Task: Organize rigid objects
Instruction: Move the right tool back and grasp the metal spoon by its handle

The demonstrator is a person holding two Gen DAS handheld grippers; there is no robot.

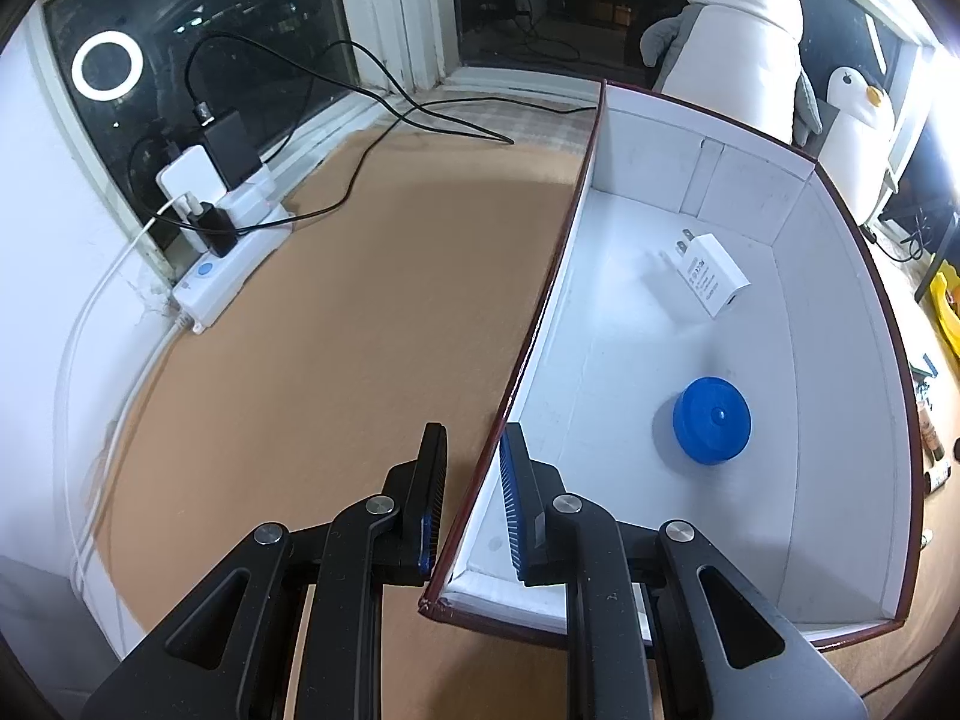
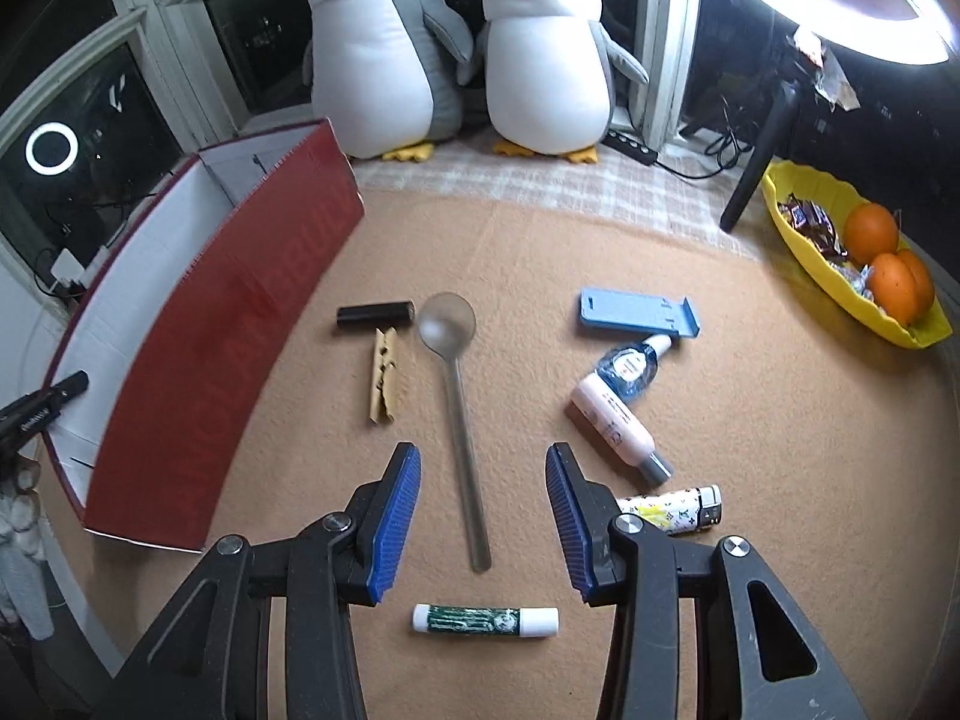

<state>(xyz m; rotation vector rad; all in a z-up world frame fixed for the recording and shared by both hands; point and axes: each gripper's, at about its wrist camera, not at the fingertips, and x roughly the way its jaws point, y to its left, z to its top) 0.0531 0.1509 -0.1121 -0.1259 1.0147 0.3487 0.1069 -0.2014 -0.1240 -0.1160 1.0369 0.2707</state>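
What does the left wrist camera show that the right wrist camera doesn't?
Left wrist only: the box floor with a white charger and blue cap, the power strip, and the left gripper clamped on the box wall. Right wrist only: the spoon, clothespin, glue stick, lighter, bottles, blue stand, fruit tray, and the open right gripper. Both: the red box, two plush penguins, tan table cover.

I see a box (image 1: 690,324) white inside with dark red outer walls, holding a white charger (image 1: 711,273) and a blue lid (image 1: 712,420). The table (image 2: 540,252) wears tan cloth. On it — a clear spoon (image 2: 456,372), a light-blue stand (image 2: 639,313), a green-and-white tube (image 2: 485,621), a pink bottle (image 2: 618,426). Yellow tray (image 2: 798,240) — oranges (image 2: 888,258) inside.
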